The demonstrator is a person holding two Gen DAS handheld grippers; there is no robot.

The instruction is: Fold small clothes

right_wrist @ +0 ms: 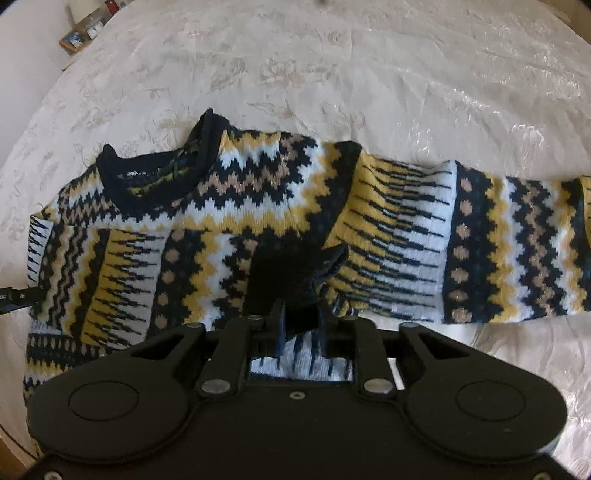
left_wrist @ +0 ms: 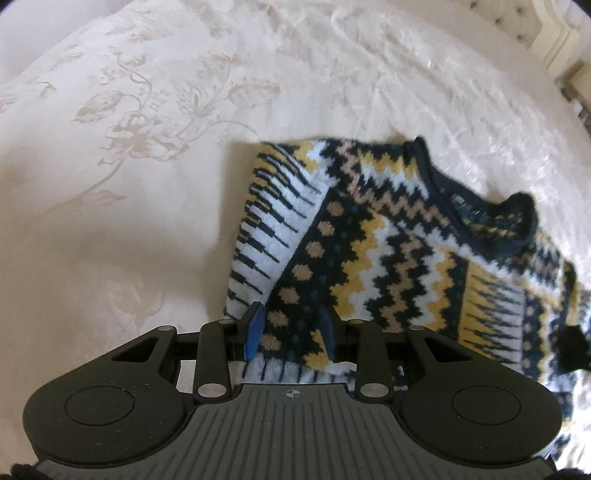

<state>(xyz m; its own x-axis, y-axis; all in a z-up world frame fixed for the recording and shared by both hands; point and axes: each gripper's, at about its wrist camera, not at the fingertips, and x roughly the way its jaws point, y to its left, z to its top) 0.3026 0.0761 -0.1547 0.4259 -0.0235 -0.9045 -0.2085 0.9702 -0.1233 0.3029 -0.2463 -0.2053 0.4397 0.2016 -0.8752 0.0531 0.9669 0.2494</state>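
A small knitted sweater (left_wrist: 388,258) with navy, yellow, white and tan zigzags lies flat on the bed, its navy collar (left_wrist: 480,206) towards the far side. In the left wrist view one sleeve is folded over the body, and my left gripper (left_wrist: 291,330) is shut on that folded near edge, with fabric between the blue pads (left_wrist: 255,332). In the right wrist view the sweater (right_wrist: 258,192) spreads wide, and the other sleeve (right_wrist: 498,240) reaches out to the right. My right gripper (right_wrist: 301,323) is shut on a dark navy cuff (right_wrist: 291,280) lying over the sweater's middle.
A cream bedspread (left_wrist: 147,166) with a pale floral pattern lies under everything. A padded headboard (left_wrist: 554,37) shows at the far right in the left wrist view. In the right wrist view a small wooden stand (right_wrist: 81,33) with small items sits beyond the bed's far left edge.
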